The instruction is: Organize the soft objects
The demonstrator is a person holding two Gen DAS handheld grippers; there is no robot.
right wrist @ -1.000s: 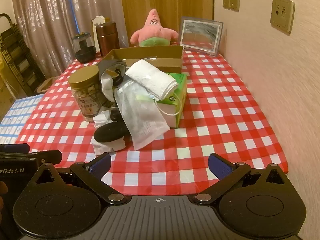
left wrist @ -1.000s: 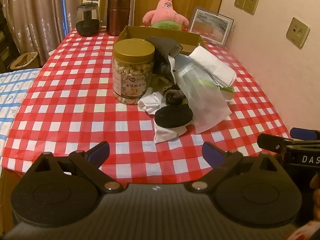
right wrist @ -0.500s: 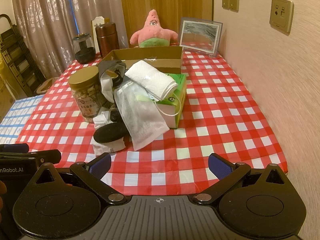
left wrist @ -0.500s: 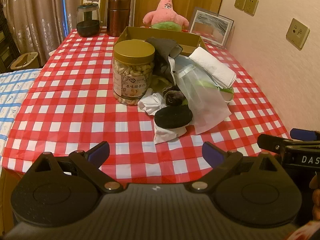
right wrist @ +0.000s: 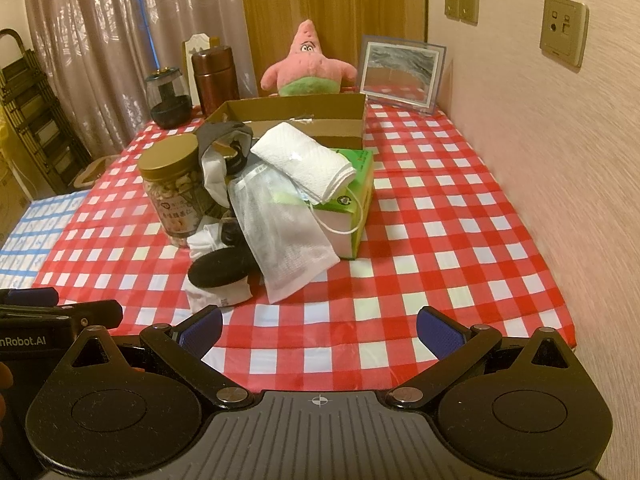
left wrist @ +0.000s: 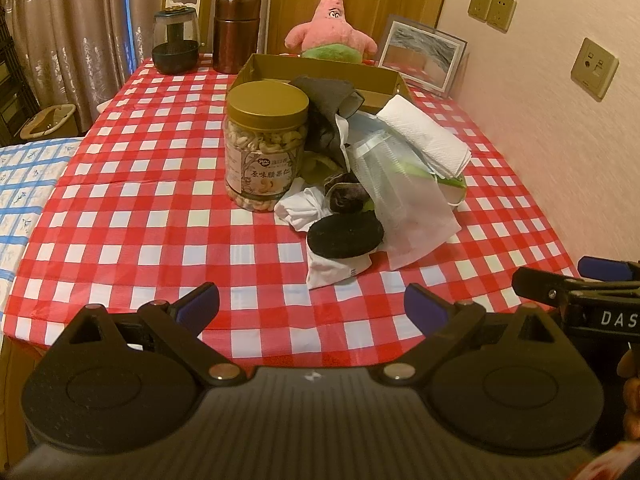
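Here, left claw [left wrist: 311, 307] released, right claw [right wrist: 319, 327] released, both level before table edge [left wrist: 280, 354].

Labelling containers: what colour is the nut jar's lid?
Gold; the nut jar's lid shows best in the left wrist view.

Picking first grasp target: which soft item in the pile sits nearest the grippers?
The white sock with the round black pad resting on it. It lies at the pile's front edge; the mesh bag and folded towel sit farther back.
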